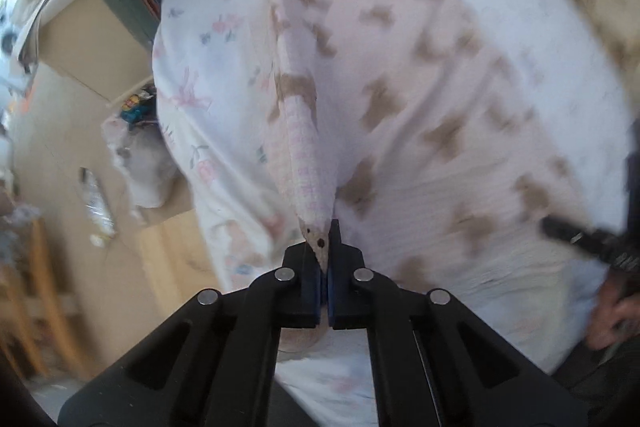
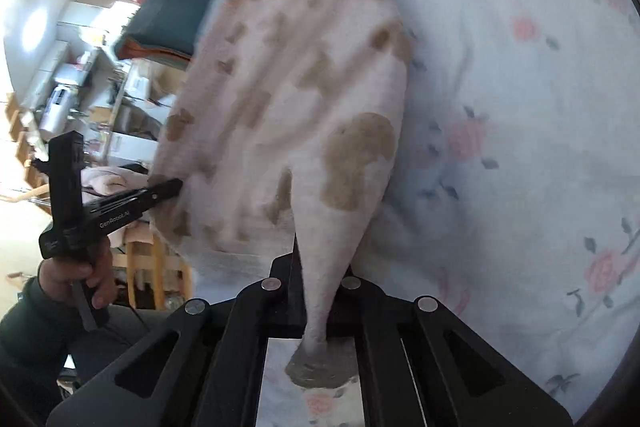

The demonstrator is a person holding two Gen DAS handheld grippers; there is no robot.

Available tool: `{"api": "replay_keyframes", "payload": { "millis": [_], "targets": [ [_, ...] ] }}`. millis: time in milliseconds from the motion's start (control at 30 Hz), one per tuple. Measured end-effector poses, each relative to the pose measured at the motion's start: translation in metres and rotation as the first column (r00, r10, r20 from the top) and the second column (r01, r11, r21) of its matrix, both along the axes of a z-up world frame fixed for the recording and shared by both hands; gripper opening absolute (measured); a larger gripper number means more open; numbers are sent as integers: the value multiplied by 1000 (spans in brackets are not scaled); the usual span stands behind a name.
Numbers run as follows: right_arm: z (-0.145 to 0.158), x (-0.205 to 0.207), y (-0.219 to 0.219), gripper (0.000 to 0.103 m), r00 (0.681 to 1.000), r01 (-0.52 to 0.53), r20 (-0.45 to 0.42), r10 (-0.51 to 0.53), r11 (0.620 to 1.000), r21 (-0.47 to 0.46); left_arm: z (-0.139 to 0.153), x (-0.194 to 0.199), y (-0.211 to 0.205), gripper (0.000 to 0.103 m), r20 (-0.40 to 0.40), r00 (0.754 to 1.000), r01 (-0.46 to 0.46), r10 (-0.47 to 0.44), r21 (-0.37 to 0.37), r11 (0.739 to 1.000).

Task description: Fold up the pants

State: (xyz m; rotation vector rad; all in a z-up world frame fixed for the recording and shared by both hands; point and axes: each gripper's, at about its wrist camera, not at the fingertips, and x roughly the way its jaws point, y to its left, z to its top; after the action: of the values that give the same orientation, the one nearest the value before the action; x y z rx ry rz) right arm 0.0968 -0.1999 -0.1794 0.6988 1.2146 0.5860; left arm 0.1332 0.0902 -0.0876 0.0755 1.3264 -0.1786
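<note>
Black left tongs point(image 1: 325, 259) clamped on a pinched ridge of pale pink pants with tan patches point(image 1: 400, 99). Black right tongs point(image 2: 320, 291) closed on another bunched fold of same pants. Garment stretched between both, partly lifted over white floral bedsheet point(image 2: 520, 107). Left hand point(image 2: 86, 279) grips tool handle. No containers discernible through blur.

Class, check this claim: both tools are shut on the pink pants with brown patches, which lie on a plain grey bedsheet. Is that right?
One detail is wrong: the bedsheet is white with a flower print, as the right wrist view shows. Both the left tool and the right tool are indeed shut on the pink pants with brown patches.
</note>
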Motion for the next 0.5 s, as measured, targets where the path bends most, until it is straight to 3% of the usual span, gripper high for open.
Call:
{"api": "replay_keyframes", "payload": {
  "millis": [167,300,500],
  "targets": [
    [68,-13,-32,2,992,26,120,-35,997,78,65,-21,4,0,153,985,-59,85,-166,984],
    [144,-32,-60,2,971,31,231,-63,990,138,107,-40,5,0,208,970,-69,128,-271,960],
    [246,-66,-97,2,920,71,368,-134,981,179,193,-86,-1,0,337,927,-3,166,-434,901]
  ]
}}
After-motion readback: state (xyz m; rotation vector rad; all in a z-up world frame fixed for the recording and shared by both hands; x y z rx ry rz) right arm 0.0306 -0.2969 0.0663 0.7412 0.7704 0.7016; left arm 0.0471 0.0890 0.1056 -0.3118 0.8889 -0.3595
